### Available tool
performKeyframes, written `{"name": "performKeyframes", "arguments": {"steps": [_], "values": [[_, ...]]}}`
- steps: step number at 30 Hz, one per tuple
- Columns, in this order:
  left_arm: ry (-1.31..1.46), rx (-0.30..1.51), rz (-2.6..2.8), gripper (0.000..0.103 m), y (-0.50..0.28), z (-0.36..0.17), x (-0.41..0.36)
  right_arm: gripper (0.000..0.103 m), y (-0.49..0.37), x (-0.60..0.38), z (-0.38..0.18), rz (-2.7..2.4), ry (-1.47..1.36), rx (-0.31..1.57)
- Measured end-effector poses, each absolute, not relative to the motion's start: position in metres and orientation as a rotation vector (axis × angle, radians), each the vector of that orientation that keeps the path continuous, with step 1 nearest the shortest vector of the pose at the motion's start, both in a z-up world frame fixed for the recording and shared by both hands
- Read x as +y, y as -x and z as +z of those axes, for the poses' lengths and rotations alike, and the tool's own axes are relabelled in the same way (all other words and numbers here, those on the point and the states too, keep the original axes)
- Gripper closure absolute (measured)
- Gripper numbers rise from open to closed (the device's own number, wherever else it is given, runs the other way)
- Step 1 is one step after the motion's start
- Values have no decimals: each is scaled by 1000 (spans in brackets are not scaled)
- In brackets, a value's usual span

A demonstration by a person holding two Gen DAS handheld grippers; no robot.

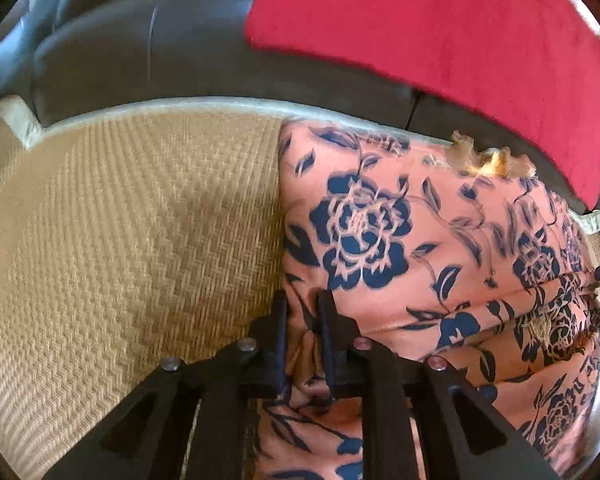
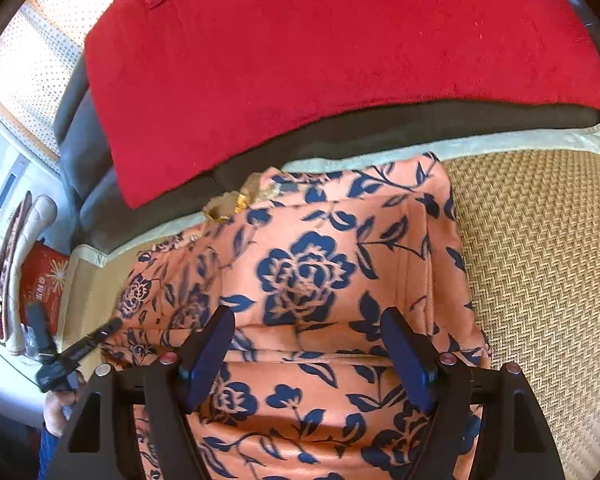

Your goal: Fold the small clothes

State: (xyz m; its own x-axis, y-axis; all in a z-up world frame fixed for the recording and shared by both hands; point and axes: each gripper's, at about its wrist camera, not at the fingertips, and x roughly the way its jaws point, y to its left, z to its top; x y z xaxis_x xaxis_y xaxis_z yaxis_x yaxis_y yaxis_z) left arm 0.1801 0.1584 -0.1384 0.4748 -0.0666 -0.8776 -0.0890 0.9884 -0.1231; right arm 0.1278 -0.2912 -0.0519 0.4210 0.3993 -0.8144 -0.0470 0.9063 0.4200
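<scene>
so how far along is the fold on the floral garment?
Done: the floral garment already lies in layers on the woven mat, with a folded panel on top. In hand: the left gripper is pinched on a fold at its edge, while the right gripper is open above the cloth, holding nothing. Left: at least the fold now held, then smoothing. The red cloth looks untouched.

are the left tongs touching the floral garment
Touching. The left wrist view shows the left tongs pinched on a bunched fold of the floral garment, fabric pressed between both fingers.
</scene>
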Motion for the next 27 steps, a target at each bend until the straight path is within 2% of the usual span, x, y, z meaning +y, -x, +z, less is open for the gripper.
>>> {"name": "performKeyframes", "arguments": {"steps": [2,4,6,12,13,15,16,20,23,25,26,27], "values": [[172,1084,8,75,-182,-132,157,24,-129,-298,-52,298,-397,1103],[180,1032,14,50,-186,-116,159,24,-132,-304,-48,316,-431,1086],[168,980,5,38,-198,-104,153,24,-140,-308,-43,337,-460,1076],[254,1068,-12,38,-251,-129,160,24,-184,-314,-56,450,-659,1102],[273,1086,-13,53,-259,-138,161,24,-190,-317,-65,448,-686,1125],[216,1094,11,91,-268,-145,159,24,-201,-324,-89,390,-684,1194],[219,1088,8,93,-268,-144,161,27,-203,-331,-99,344,-701,1213],[114,1051,29,94,-266,-141,158,26,-193,-336,-86,371,-711,1159],[144,1053,42,94,-277,-150,150,23,-193,-332,-87,364,-630,1162],[139,1019,43,91,-275,-138,149,23,-192,-336,-87,352,-661,1168],[133,994,43,88,-272,-131,150,23,-192,-335,-77,359,-659,1150],[124,973,40,75,-273,-126,149,23,-192,-336,-71,374,-654,1127]]}}
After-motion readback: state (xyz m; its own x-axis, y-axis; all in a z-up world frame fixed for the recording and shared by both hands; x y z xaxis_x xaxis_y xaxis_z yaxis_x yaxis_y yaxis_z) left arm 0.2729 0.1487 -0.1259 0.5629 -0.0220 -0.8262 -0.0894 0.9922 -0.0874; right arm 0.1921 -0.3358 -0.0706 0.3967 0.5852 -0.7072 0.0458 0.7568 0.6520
